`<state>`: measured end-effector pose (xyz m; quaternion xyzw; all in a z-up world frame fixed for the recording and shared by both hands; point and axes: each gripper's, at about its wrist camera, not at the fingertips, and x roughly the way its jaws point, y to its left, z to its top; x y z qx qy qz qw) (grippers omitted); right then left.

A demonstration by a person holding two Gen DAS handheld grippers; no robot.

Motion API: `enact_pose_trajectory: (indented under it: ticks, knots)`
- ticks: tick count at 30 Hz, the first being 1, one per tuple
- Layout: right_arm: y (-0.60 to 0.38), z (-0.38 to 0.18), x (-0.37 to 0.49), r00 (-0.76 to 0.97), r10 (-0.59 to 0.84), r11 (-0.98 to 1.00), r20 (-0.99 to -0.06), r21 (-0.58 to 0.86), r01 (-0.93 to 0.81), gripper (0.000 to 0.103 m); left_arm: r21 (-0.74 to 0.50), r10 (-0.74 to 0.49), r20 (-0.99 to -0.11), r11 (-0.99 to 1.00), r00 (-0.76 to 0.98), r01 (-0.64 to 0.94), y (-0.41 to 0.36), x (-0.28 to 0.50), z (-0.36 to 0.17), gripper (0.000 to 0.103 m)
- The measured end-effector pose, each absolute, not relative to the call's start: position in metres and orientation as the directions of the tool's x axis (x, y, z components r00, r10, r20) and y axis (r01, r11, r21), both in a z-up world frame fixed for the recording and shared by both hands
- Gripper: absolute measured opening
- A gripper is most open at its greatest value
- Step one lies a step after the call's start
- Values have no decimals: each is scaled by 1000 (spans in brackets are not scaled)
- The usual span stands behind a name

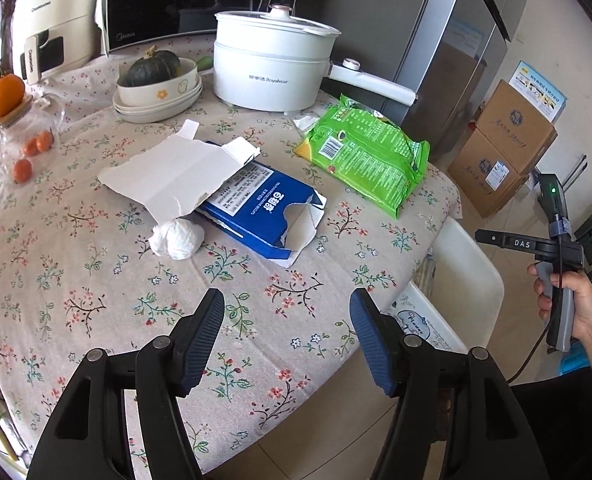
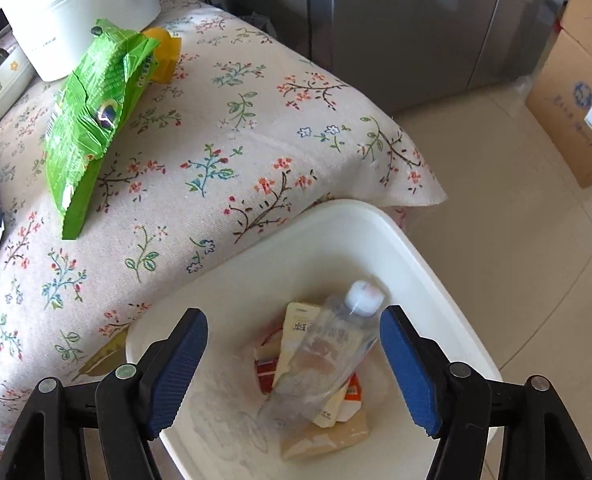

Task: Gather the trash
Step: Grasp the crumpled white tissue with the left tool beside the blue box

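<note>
left gripper (image 1: 287,334): jaws spread, empty, above floral tablecloth (image 1: 96,280); torn blue carton (image 1: 256,208), tissue wad (image 1: 176,237), green snack bag (image 1: 365,160) ahead on table | right gripper (image 2: 294,354): jaws spread, empty, over white bin (image 2: 435,264) | bin holds clear plastic bottle (image 2: 327,356) atop wrappers (image 2: 296,336), bottle between fingers, below them

The worktop (image 1: 96,280) has a flowery cloth. On it lie a torn blue box (image 1: 256,208), a green bag (image 1: 367,156), a white paper ball (image 1: 176,238) and a white pot (image 1: 272,68).
</note>
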<state>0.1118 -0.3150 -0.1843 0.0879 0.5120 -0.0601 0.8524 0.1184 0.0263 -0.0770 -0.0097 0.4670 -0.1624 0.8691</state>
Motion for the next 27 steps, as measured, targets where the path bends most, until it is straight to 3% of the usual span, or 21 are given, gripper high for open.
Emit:
enact_pose_trajectory:
  ticks: [13, 17, 23, 27]
  knots:
    - [-290, -155, 98, 468, 29, 981, -883, 115, 157, 75, -151, -208, -822, 977, 530, 149, 61, 144, -87, 73]
    - [-274, -149, 100, 461, 49, 986, -886, 116, 117, 76, -143, -248, -784, 964, 569, 223, 65, 165, -89, 73]
    - [-253, -139, 110, 469, 80, 989, -880, 128, 71, 76, -6, -176, -801, 958, 572, 285, 51, 208, -104, 72]
    - [-241, -133, 120, 481, 94, 990, -872, 134, 50, 76, 129, -86, -821, 936, 565, 329, 40, 227, -121, 60]
